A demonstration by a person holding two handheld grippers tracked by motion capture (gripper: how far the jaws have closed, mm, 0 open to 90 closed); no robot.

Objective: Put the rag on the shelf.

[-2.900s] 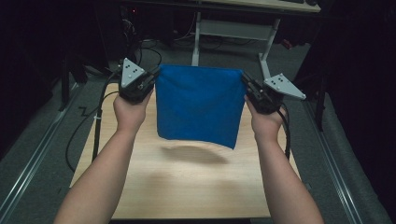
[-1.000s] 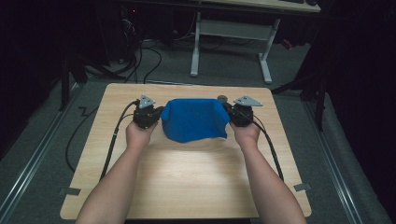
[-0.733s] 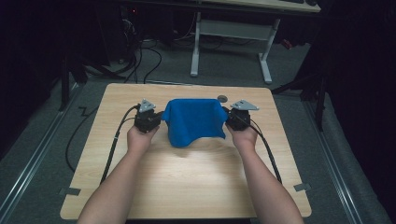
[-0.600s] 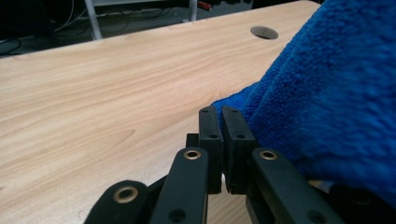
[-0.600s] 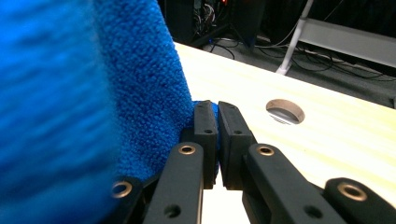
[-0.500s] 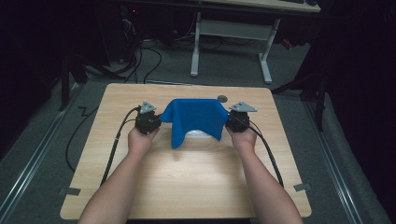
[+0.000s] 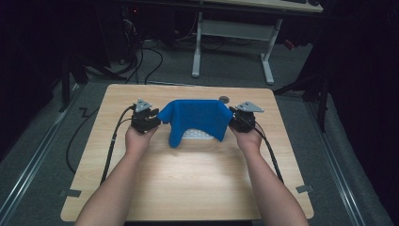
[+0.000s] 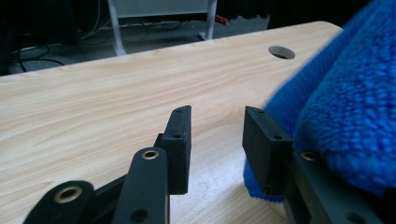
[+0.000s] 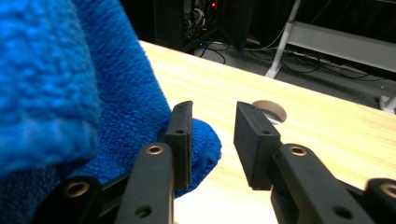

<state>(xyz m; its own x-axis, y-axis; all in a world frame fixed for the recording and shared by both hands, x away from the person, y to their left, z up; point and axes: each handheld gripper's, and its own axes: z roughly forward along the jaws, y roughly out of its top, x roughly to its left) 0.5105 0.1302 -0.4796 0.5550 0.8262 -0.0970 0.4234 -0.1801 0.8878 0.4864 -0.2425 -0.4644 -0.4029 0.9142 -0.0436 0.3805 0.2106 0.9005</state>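
A blue fluffy towel [image 7: 195,117] hangs in a low arch over the far middle of the wooden table [image 7: 188,179], between my two grippers. My left gripper [image 7: 157,118] is at its left corner and my right gripper [image 7: 232,118] at its right corner. Both sets of jaws have just been opening. In the left gripper view the left gripper [image 8: 215,119] has an empty gap, and the towel [image 8: 345,107] rests on the outside of the right-hand jaw. In the right gripper view the right gripper [image 9: 212,114] also has nothing between its pads, and the towel [image 9: 70,84] lies against the left-hand jaw.
A round cable hole [image 7: 224,99] sits in the table just behind the towel. A pale patch [image 7: 195,135] shows under the towel's arch. Cables trail from both grippers over the table's sides. Another desk's white legs [image 7: 197,47] stand on the floor beyond.
The towel came down from being held up spread in the air to a low arch on the table. Both grippers let go of its corners, and the cloth has sagged toward me.
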